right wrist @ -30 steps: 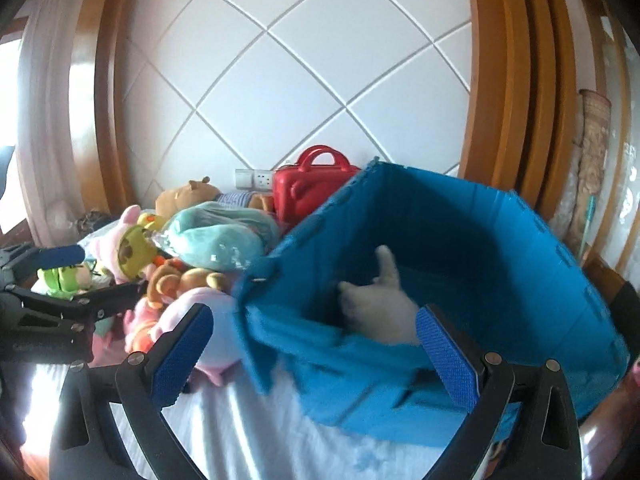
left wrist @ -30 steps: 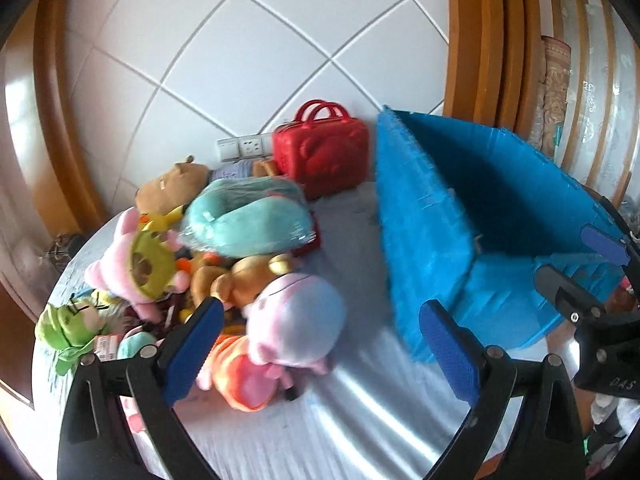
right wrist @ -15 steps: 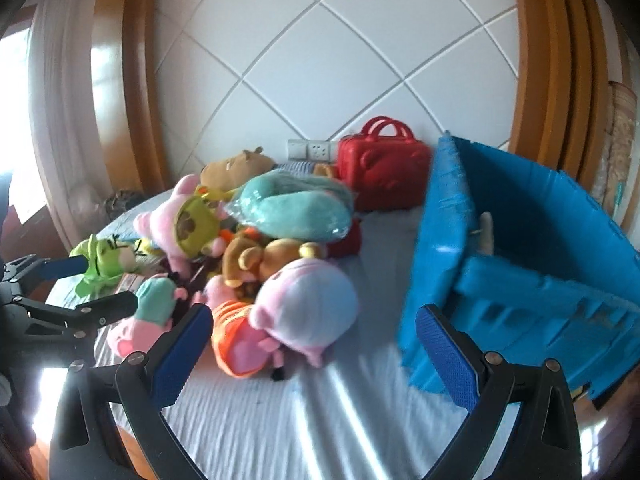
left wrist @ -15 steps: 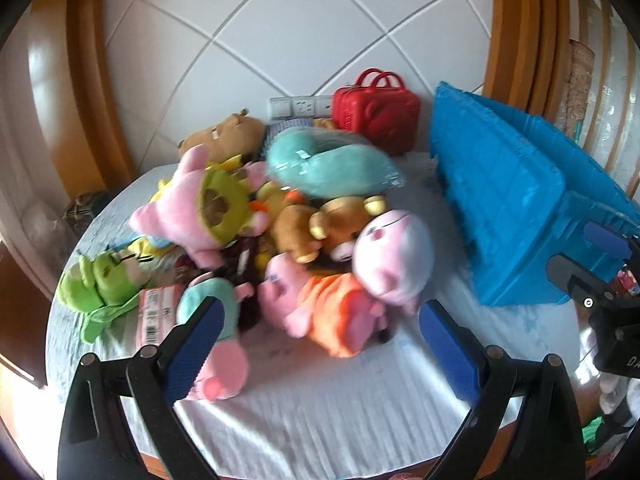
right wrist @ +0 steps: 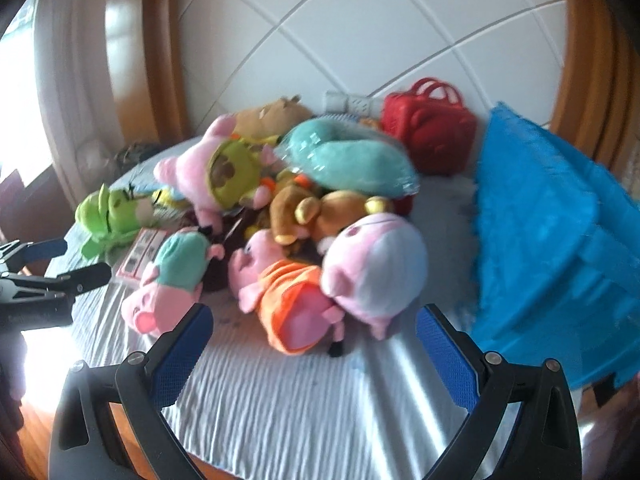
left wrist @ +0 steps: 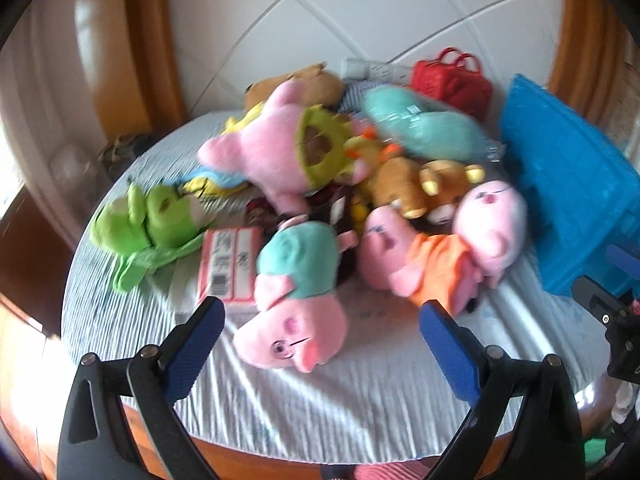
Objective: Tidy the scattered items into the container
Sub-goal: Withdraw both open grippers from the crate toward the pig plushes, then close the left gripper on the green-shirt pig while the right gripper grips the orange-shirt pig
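Observation:
A pile of plush toys lies on a round table with a striped cloth point(left wrist: 320, 400). A pink pig in a teal top point(left wrist: 296, 300) lies nearest my left gripper point(left wrist: 320, 332), which is open and empty just in front of it. A pig in orange point(right wrist: 288, 304) and a big pink pig head point(right wrist: 376, 268) lie ahead of my right gripper point(right wrist: 314, 340), open and empty. The blue container point(right wrist: 560, 248) stands at the right; it also shows in the left wrist view point(left wrist: 572, 192).
A green plush point(left wrist: 148, 220), a pink packet point(left wrist: 230, 264), a teal cushion point(right wrist: 352, 160), a brown bear point(right wrist: 320, 212) and a red toy case point(right wrist: 432, 128) lie on the table. A tiled wall and wooden frames stand behind. The table edge is near both grippers.
Both grippers have swung left, away from the blue container and toward the toy pile. The left gripper has come closer to the pig in the teal top. Both stayed open.

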A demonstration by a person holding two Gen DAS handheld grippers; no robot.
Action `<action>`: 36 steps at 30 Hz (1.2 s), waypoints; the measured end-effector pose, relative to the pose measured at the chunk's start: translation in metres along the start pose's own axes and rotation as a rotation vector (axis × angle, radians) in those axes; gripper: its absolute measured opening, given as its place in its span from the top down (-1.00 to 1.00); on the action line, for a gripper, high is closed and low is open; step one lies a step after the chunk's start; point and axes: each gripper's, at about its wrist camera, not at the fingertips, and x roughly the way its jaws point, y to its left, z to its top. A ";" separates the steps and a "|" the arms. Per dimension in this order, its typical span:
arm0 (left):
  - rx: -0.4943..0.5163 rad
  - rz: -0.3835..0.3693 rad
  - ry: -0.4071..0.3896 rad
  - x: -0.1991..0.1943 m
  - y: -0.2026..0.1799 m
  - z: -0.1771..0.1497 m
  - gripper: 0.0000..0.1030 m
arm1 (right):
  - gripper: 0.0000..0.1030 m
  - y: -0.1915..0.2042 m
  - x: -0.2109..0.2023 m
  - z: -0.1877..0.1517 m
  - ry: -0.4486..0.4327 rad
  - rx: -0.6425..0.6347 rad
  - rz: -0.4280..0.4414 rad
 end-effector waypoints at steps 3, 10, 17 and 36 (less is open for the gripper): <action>-0.046 0.035 0.047 0.018 0.012 0.000 -0.90 | -0.99 0.007 0.027 0.006 0.039 -0.037 0.048; -0.117 0.058 0.131 0.061 0.016 0.006 -0.80 | -0.99 0.031 0.093 0.024 0.139 -0.188 0.172; -0.160 0.083 0.207 0.102 0.007 0.008 -0.79 | -0.99 0.042 0.148 0.034 0.226 -0.325 0.244; -0.214 0.137 0.368 0.183 0.008 -0.001 -0.73 | -0.99 0.062 0.248 0.030 0.399 -0.515 0.235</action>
